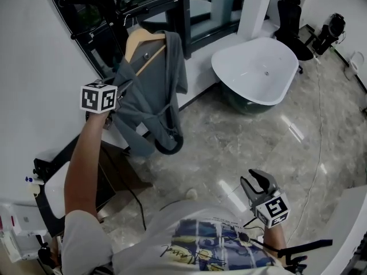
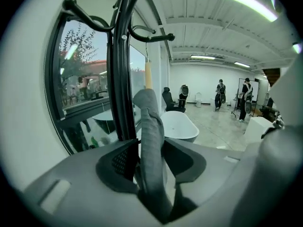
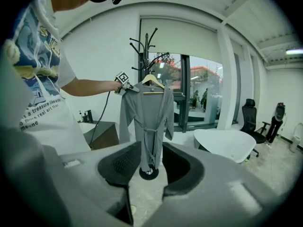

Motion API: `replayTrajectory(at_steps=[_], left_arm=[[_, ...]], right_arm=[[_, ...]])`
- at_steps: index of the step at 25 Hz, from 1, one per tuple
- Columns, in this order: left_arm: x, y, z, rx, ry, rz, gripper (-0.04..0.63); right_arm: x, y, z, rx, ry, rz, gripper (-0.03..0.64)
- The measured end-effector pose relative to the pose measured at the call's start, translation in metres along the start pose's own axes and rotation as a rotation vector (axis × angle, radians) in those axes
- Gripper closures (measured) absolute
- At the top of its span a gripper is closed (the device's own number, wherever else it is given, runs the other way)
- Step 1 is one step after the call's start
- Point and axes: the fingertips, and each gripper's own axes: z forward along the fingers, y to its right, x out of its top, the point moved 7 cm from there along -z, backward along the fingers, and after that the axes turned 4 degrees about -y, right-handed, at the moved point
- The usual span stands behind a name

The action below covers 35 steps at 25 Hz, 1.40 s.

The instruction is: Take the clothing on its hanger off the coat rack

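Note:
A grey robe (image 1: 155, 107) hangs on a wooden hanger (image 1: 140, 42) hooked on the black coat rack (image 1: 135, 10) by the window. My left gripper (image 1: 122, 89) is raised to the robe's left shoulder. In the left gripper view the grey cloth (image 2: 151, 136) fills the gap between the jaws, which are shut on it, with the rack's pole (image 2: 120, 79) and the hanger (image 2: 148, 74) just behind. My right gripper (image 1: 255, 182) hangs low near my body, open and empty. Its view shows the whole robe (image 3: 144, 117), hanger (image 3: 152, 81) and rack (image 3: 147, 46) from a distance.
A white bathtub (image 1: 258, 73) stands to the right of the rack. A black office chair (image 1: 292, 16) is behind it. A dark cabinet (image 1: 109, 176) sits at the left wall below my left arm. People (image 2: 220, 92) stand far back in the room.

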Motion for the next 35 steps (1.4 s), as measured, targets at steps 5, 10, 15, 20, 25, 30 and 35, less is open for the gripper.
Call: replayTrajectory(at_steps=[5, 10, 15, 20, 25, 30, 35], left_arm=[[-0.001, -0.001, 0.006, -0.075, 0.003, -0.026, 0.514], [-0.001, 0.005, 0.003, -0.09, 0.029, -0.077, 0.586], [0.005, 0.007, -0.001, -0.086, 0.031, -0.094, 0.588], [0.016, 0.013, -0.006, -0.086, 0.016, -0.066, 0.588], [0.022, 0.021, -0.008, -0.104, 0.026, -0.052, 0.588], [0.035, 0.033, -0.021, -0.112, 0.061, -0.036, 0.588], [0.046, 0.054, -0.024, -0.141, 0.073, -0.014, 0.588]], right_arm=[[-0.003, 0.002, 0.001, -0.014, 0.013, 0.03, 0.476], [-0.008, 0.001, 0.002, -0.012, 0.0, 0.037, 0.476], [-0.01, 0.001, -0.002, -0.027, -0.026, 0.034, 0.476], [-0.015, 0.002, -0.014, -0.055, -0.044, 0.041, 0.476], [-0.024, -0.007, -0.023, -0.054, -0.005, 0.06, 0.476], [-0.03, -0.002, -0.04, -0.085, 0.006, 0.075, 0.476], [-0.031, 0.002, -0.05, -0.077, 0.01, 0.075, 0.476]])
